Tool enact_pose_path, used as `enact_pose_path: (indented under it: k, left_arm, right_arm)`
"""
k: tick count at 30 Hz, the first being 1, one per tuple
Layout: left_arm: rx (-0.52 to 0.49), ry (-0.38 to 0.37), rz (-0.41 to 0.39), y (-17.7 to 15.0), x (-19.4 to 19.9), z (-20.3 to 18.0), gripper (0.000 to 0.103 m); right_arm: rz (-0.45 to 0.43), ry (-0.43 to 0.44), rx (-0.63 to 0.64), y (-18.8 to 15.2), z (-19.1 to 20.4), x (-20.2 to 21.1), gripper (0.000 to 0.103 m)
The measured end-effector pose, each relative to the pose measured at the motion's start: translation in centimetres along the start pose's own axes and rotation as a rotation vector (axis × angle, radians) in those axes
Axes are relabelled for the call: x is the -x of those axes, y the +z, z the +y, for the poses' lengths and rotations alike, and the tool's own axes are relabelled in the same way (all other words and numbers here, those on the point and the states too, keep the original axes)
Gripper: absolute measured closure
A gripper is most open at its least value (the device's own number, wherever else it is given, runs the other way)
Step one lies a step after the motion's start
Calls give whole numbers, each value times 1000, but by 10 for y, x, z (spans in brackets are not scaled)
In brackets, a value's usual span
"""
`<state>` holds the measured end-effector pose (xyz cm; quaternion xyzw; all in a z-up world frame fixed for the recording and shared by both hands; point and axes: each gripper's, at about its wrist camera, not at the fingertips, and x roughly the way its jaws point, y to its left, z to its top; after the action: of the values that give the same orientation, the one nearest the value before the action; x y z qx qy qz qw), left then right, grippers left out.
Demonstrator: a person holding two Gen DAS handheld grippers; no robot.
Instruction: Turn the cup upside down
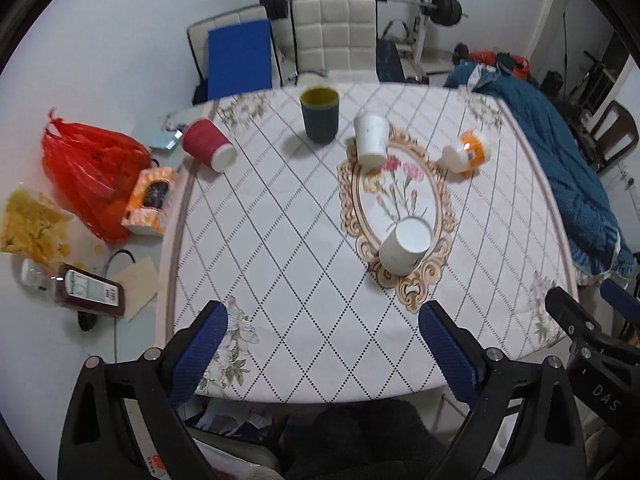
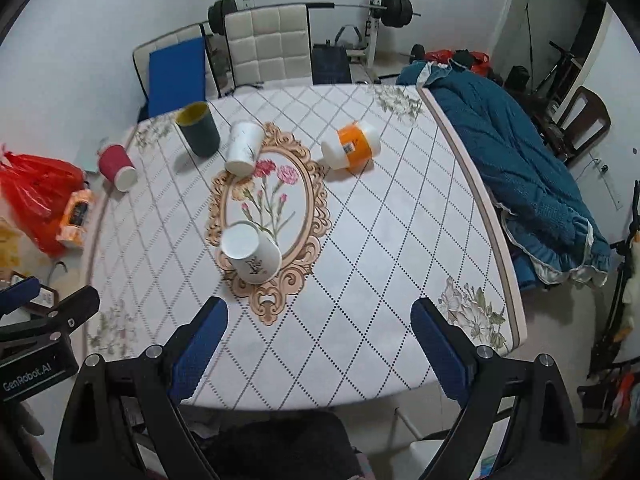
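Hovering at the near table point(image 2: 360, 360) edge: left gripper point(image 1: 322, 350) and right gripper point(image 2: 318, 344), both spread wide, grasping nothing.

Judging progress: mostly done. Standing upside down, base up: red cup point(image 1: 208, 144), far white cup point(image 1: 372, 140), near white cup point(image 1: 404, 246). Remaining upright, mouth up: dark cup point(image 1: 320, 114), at the far side of the table, well apart from both grippers. Orange cup point(image 1: 468, 152) appearing tipped; exact pose unclear.

Counting:
- cups: 5 (2 white, 1 red, 1 dark, 1 orange)
- grippers: 2
- table: 1
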<state>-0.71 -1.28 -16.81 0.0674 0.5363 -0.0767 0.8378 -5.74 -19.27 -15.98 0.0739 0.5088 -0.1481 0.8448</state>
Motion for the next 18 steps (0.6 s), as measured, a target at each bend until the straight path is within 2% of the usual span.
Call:
enact_pose_path:
  k: [9, 18]
  left_arm:
    - [54, -11, -95, -9, 88, 6, 5]
    - [50, -9, -89, -23, 136, -7, 5]
  right_arm:
    - [-72, 16, 30, -2, -7, 103, 8]
    - [-127, 45, 52, -11, -13, 185, 8]
